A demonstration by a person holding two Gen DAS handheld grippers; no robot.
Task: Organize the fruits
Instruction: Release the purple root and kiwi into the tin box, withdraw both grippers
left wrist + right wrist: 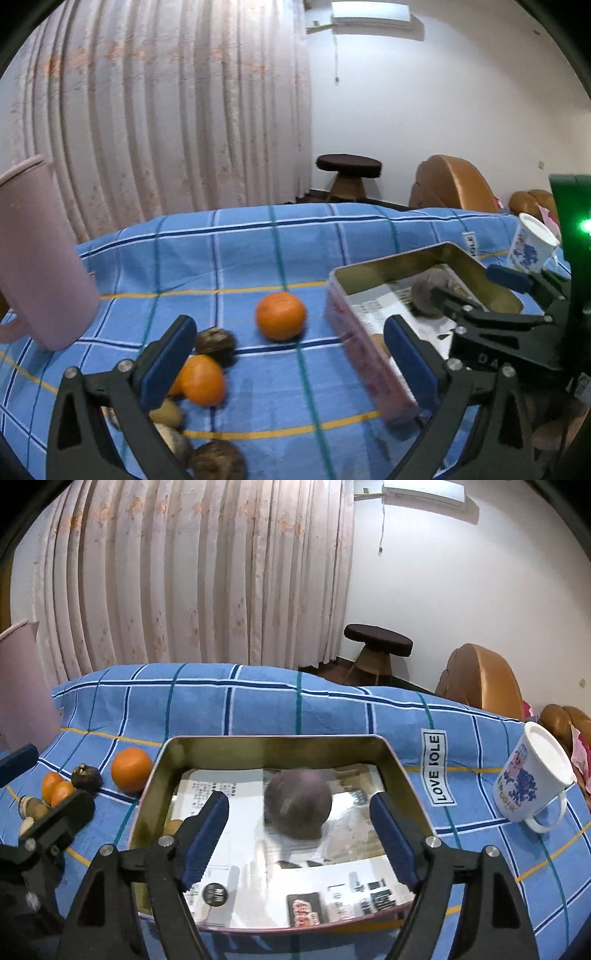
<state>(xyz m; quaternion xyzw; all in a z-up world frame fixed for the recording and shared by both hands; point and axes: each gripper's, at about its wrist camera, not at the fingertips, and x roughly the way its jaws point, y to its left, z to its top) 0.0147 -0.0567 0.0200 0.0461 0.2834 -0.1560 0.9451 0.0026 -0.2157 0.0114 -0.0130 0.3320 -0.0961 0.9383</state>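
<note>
My left gripper stands open above the blue checked cloth, with nothing between its fingers. Just ahead of it lies a big orange. By its left finger sit a small orange, a dark wrinkled fruit and several brown ones. My right gripper is open over the metal tin. A purple round fruit rests on the tin's floor between and just beyond the pads, untouched. The tin, the purple fruit and the right gripper also show in the left wrist view.
A pink pitcher stands at the far left of the table. A white printed mug is right of the tin. A small yellowish fruit lies in the tin's left corner. Behind the table are a curtain, a dark stool and brown chairs.
</note>
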